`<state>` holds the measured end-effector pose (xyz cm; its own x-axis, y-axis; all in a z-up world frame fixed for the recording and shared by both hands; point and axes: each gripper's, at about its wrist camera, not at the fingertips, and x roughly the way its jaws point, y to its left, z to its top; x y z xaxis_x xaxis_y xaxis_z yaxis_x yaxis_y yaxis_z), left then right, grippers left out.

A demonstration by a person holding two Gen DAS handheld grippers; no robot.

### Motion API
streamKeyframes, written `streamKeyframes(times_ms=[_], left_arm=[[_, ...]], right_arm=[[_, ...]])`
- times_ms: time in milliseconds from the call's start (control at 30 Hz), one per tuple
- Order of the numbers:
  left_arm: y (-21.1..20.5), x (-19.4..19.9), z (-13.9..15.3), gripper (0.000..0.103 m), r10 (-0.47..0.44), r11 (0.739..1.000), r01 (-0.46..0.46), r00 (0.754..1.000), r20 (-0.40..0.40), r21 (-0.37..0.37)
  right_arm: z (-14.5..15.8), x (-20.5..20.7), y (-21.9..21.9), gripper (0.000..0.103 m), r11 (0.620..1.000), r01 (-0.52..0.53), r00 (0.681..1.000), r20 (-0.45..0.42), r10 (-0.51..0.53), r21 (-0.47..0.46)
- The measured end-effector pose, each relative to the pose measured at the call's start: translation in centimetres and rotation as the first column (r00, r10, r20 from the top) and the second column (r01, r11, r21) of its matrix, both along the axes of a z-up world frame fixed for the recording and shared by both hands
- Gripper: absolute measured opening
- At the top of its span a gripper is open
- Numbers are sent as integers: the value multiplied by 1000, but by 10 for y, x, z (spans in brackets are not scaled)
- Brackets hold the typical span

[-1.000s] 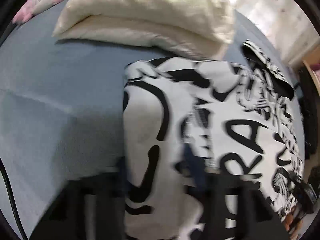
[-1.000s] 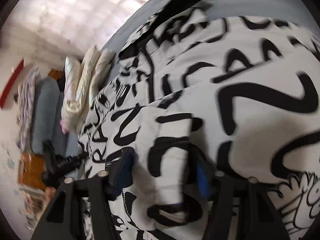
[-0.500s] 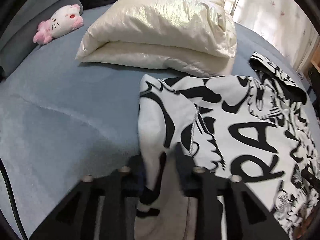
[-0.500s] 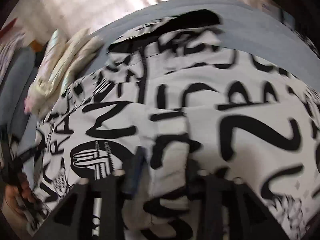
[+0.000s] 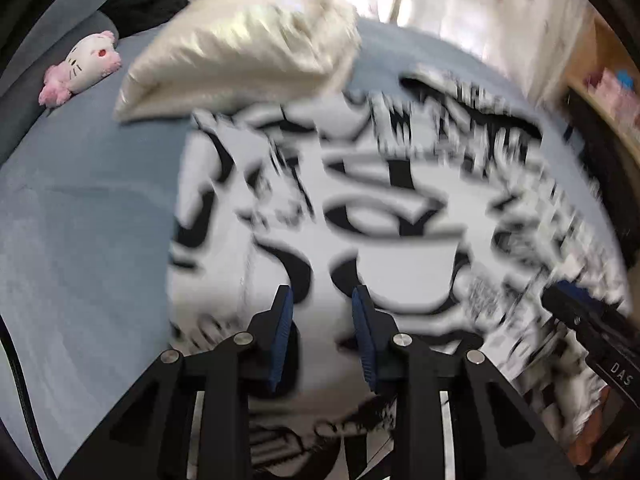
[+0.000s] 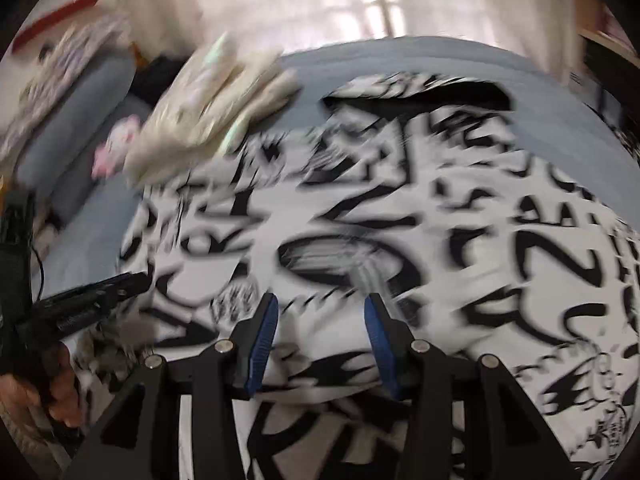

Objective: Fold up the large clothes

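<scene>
On the blue bed, far left in the left wrist view, a pink-and-white plush lies by the bolster; bare sheet runs from there down to the frame's left edge, open room. Next, a folded cream jacket sits at the head end, its lower edge just touching the top of the garment. That black-and-white printed garment is spread across the middle and right of the bed; its left edge runs straight down toward the left gripper. Right of it only a narrow strip of sheet shows before a wooden shelf.

Both views are motion-blurred.

Left gripper: jaws narrowly parted, having just been closing. Blue pads sit over the cloth near its left edge. No fold is seen pinched between them; contact cannot be told.

Right gripper: jaws moderately apart, over the garment's middle, nothing gripped between the pads. In the right wrist view the left gripper reaches in from the left, a hand behind it.
</scene>
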<state>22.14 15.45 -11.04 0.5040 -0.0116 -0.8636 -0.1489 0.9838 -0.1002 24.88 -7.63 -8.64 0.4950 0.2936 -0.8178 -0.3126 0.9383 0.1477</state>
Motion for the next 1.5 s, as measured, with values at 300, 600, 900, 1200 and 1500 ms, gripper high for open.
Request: streamKeyframes(times_ms=[300,600,900,1200,1500], left_arm=[[22,-21,-10,27,41,998,-43,999,33,53],[-2,-44,9,67,-37,998,34,998,53,60],[-23,-108,55,74,-51,996,40,989,138,81],[-25,-162,96,74,-10,999,3,982,191,37],[-25,-217,113,79,-12,999,2,978,207,51]], right_arm=[[-22,0,-68,43,967,196,981,47,-191,-162],[-10,-26,-98,44,969,242,970,-2,-242,-57],[22,-71,-97,44,968,246,969,16,-247,47],[63,-123,-102,45,965,242,964,83,-251,99],[88,-177,-111,56,962,234,958,138,-253,141]])
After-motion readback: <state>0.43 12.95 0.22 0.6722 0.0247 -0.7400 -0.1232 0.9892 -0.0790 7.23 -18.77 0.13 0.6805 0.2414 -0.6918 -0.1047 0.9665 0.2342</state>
